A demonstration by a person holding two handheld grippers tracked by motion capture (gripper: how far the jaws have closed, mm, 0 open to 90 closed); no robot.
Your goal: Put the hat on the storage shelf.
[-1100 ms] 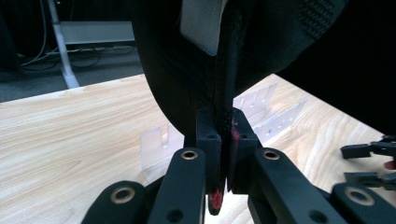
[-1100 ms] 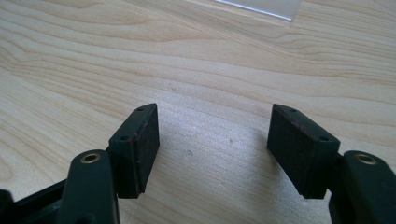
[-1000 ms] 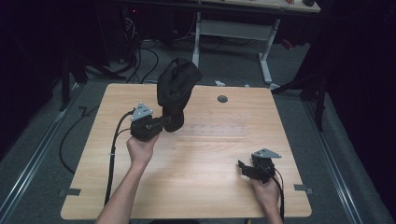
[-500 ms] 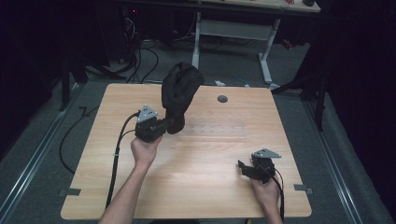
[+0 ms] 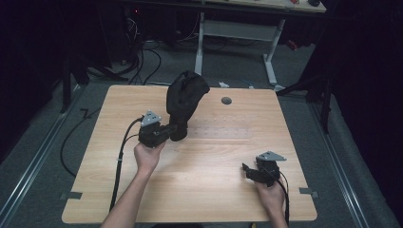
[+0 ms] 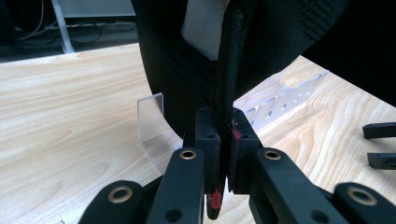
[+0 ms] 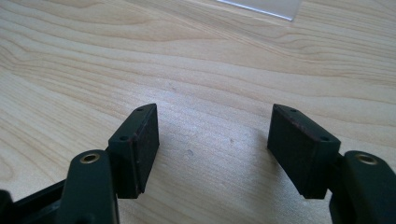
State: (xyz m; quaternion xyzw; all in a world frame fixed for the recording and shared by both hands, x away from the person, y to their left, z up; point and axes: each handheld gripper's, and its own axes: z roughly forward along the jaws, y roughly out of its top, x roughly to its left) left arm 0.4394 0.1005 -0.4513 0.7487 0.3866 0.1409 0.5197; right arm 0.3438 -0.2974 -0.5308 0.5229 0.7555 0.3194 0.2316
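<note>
Since the earlier frame the left gripper [image 5: 177, 131] had carried the black cap [image 5: 186, 97], pinched by its edge, toward the table's [image 5: 119, 190] middle, while the right gripper [image 5: 247, 169] lay spread near the front right corner.

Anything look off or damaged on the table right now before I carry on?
Nothing spilled or broken. One small oddity: red fuzz or flecks cling to the left claw, which is pinched shut on the black cap's edge. The right claw rests open over the bare wooden table.
</note>
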